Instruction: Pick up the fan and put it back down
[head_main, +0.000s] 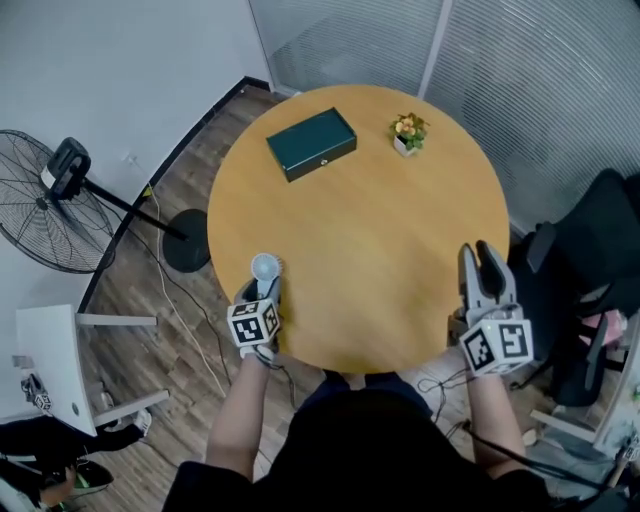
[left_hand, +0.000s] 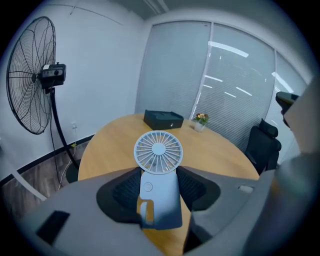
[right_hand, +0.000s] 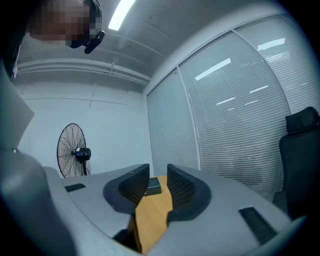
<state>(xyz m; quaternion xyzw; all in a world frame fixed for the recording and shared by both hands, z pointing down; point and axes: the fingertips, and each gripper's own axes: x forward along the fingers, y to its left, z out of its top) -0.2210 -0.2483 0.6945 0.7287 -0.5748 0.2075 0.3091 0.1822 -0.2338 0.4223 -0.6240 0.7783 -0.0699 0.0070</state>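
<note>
The round table (head_main: 380, 230) extends ahead of both grippers, and a dark green box (head_main: 311, 144) lies at its far side. The right gripper (head_main: 484, 262) holds nothing; its jaws stand narrowly apart. The left gripper (head_main: 263, 292) is clamped on the body of the handheld fan (left_hand: 158, 151), whose head projects upright beyond the jaw tips. A potted plant (head_main: 408, 132) stands right of the box.

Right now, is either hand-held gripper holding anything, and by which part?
The left hand-held gripper holds the small fan by its handle, just below the round head, with a pad on each side. The right hand-held gripper is open and empty.
</note>
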